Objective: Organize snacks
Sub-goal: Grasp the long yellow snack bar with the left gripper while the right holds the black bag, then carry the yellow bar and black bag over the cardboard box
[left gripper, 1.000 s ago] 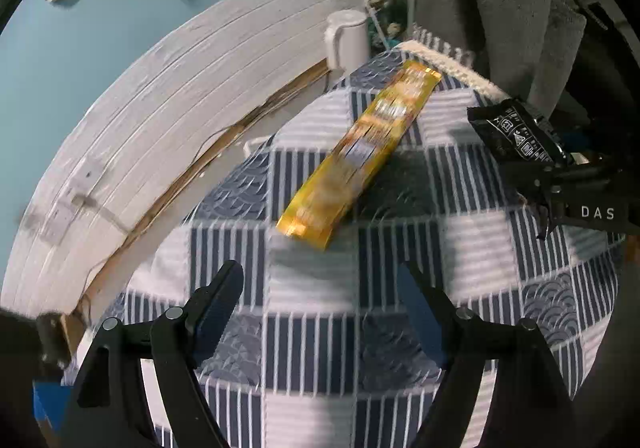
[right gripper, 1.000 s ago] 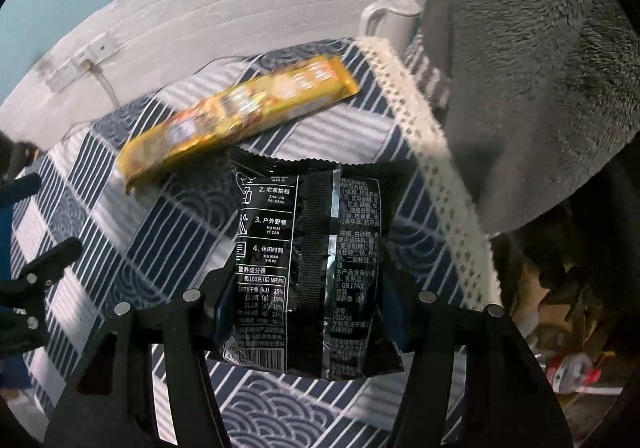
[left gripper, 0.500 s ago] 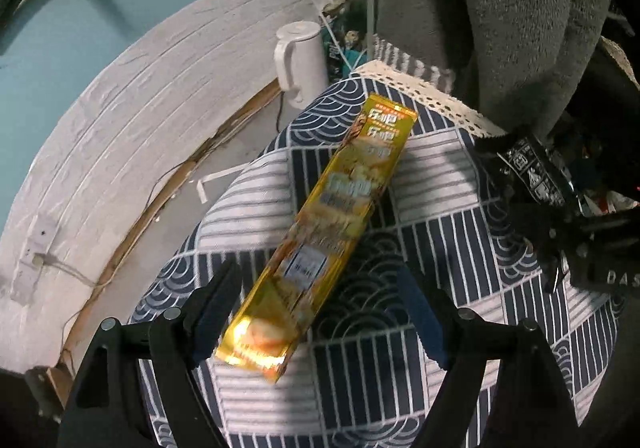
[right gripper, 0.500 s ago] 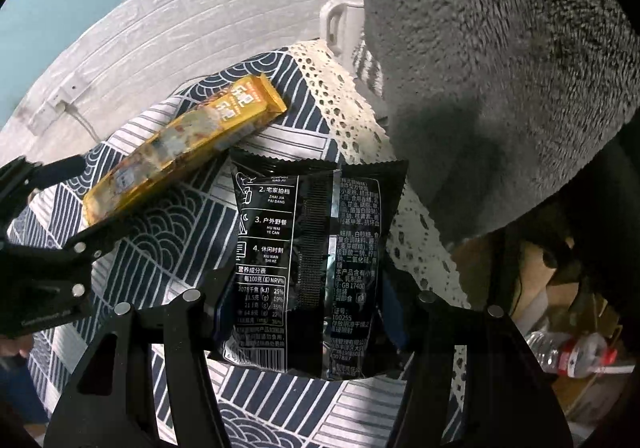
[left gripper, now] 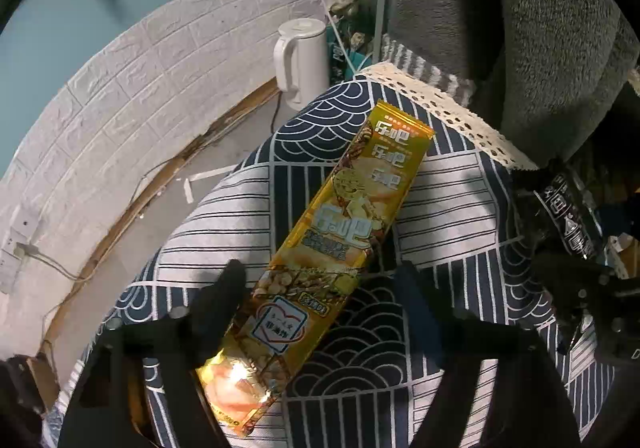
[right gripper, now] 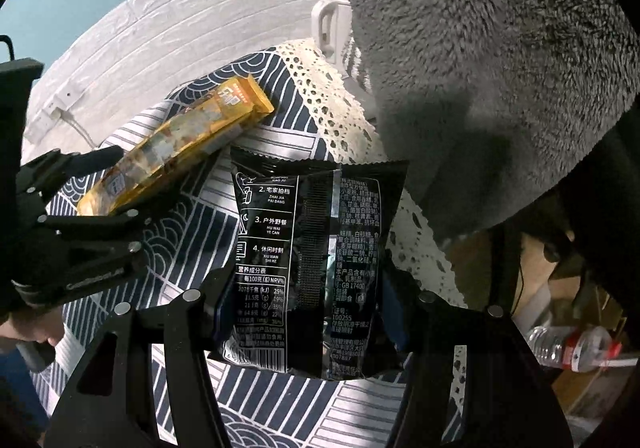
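A long yellow snack pack [left gripper: 336, 248] lies on the blue-and-white patterned cloth [left gripper: 452, 208]. My left gripper [left gripper: 320, 288] is open with its fingers on either side of the pack's near half; the left finger [left gripper: 224, 292] is close to its edge. The pack also shows in the right wrist view [right gripper: 176, 152], with the left gripper [right gripper: 108, 184] around its near end. My right gripper [right gripper: 304, 288] is shut on a black snack bag [right gripper: 316, 248] and holds it above the cloth near the lace edge. The bag's edge shows in the left wrist view [left gripper: 568, 216].
A white kettle [left gripper: 300, 56] stands on the floor past the table by the white brick wall [left gripper: 120, 96]. A grey fleece sleeve [right gripper: 480, 68] fills the upper right. A plastic bottle [right gripper: 572, 344] and cardboard boxes lie on the floor at the right.
My left gripper has moved forward and down, so the yellow pack now sits between its open fingers. My right gripper, still holding the black bag, has drifted right towards the lace edge.
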`<action>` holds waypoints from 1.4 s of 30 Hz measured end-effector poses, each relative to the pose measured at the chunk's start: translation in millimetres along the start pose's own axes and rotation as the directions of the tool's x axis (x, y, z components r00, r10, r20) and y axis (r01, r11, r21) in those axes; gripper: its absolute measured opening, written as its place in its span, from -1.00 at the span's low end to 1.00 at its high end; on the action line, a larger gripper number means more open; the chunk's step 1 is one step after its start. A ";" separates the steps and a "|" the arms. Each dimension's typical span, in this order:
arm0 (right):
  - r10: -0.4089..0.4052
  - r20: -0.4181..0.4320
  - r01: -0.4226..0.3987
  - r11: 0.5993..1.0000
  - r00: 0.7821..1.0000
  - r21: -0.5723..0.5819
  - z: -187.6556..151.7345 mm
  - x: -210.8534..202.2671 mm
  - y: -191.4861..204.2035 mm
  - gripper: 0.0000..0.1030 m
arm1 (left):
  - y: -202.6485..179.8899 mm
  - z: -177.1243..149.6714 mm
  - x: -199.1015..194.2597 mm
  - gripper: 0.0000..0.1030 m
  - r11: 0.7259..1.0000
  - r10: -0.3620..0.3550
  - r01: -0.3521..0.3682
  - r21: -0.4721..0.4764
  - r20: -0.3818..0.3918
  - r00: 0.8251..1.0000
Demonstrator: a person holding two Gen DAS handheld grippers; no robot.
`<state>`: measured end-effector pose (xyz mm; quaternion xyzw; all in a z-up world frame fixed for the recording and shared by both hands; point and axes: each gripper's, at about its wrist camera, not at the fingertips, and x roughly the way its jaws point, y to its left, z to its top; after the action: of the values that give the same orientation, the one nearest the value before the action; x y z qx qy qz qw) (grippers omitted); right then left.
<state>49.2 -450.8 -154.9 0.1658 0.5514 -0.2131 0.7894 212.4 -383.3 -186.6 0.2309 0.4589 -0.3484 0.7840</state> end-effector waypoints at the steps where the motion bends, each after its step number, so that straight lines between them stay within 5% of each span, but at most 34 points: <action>1: 0.000 -0.002 0.000 1.000 1.000 0.000 -0.5 0.8 0.1 0.14 | 0.4 -1.0 0.3 0.10 1.000 0.018 -0.018 0.002 -0.006 1.000; 7: -0.003 -0.011 0.003 1.000 1.000 -0.003 -2.5 4.4 -0.5 0.14 | 6.7 -11.8 -4.0 -0.37 1.000 -0.006 0.005 -0.019 -0.035 0.999; 19: 0.024 -0.012 -0.025 0.998 1.000 -0.064 -11.9 -2.4 17.0 0.14 | 21.9 -76.2 -35.4 -0.40 0.981 0.027 -0.038 -0.189 -0.058 0.998; 42: 0.107 0.020 -0.099 0.960 0.994 -0.262 -54.6 -59.5 89.0 0.14 | 62.3 -182.8 -139.4 -0.40 0.875 0.107 -0.109 -0.472 -0.030 0.994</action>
<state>33.9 -338.6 -114.9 0.0855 0.5516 -0.1004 0.8236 110.7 -171.5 -147.5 0.0583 0.5174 -0.1814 0.8342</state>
